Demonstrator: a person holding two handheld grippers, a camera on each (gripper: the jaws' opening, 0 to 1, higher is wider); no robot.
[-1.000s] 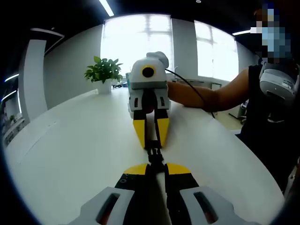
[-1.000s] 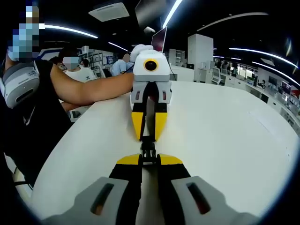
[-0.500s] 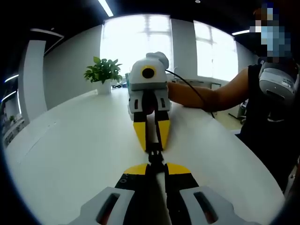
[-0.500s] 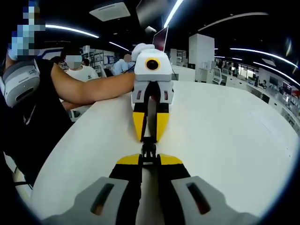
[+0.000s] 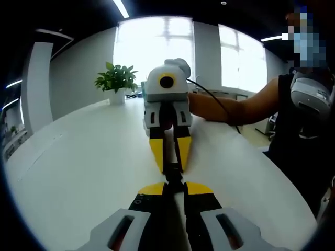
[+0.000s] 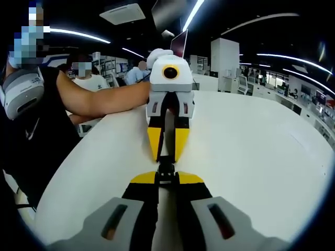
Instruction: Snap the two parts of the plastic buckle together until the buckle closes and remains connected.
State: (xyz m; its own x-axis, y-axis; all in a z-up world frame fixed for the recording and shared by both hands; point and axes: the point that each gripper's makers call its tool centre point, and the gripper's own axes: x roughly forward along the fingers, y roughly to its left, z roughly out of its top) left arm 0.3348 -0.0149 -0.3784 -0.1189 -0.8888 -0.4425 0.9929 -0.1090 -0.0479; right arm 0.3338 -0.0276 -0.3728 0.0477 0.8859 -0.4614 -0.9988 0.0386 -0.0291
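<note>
A small black plastic buckle hangs just above the white table, held between two yellow-tipped grippers that face each other tip to tip. In the left gripper view, my left gripper is shut on the near part of the buckle. My right gripper comes in from beyond, shut on the far part. In the right gripper view, my right gripper is shut on the near end of the buckle, and the left gripper clamps the other end. The joint between the two parts is too small to make out.
A potted plant stands at the table's far edge. A person's bare arm reaches in behind the right gripper, and an arm holds the left one. Other people sit at desks behind. Bare table lies on both sides.
The two grippers have drawn slightly closer together, and less of the black buckle shows between their yellow tips. Both stay shut.
</note>
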